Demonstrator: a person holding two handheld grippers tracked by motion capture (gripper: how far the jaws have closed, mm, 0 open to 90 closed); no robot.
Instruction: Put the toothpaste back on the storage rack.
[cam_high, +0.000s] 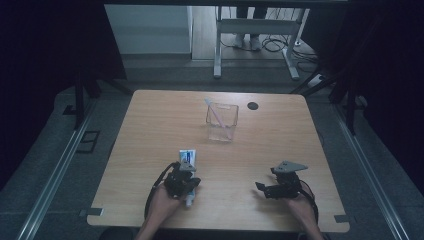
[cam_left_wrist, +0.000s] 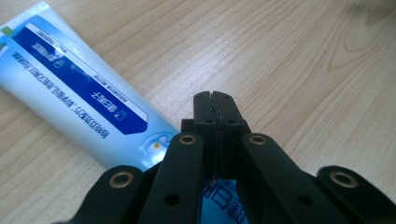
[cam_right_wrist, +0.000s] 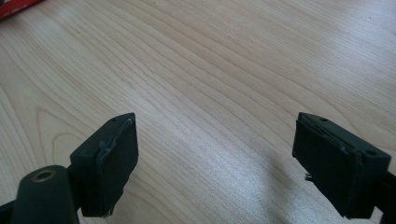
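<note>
A blue and white toothpaste tube (cam_high: 187, 155) lies on the wooden table (cam_high: 250, 150) near the front left, with its cap end towards the person. My left gripper (cam_high: 184, 175) hovers right over it, held from below by a hand. In the left gripper view the tube (cam_left_wrist: 79, 93) runs from the upper left down under my gripper (cam_left_wrist: 215, 95). The black pads are pressed flat together, and nothing shows between their tips. My right gripper (cam_high: 260, 187) rests at the front right with its jaws wide apart. Between them (cam_right_wrist: 215, 154) there is bare wood.
A clear square container (cam_high: 221, 122) stands at the table's far middle with a pale toothbrush (cam_high: 216, 112) leaning in it. A black round hole (cam_high: 253, 105) sits behind it. A red edge (cam_right_wrist: 14, 5) shows in the corner of the right gripper view. A desk frame (cam_high: 255, 30) stands beyond.
</note>
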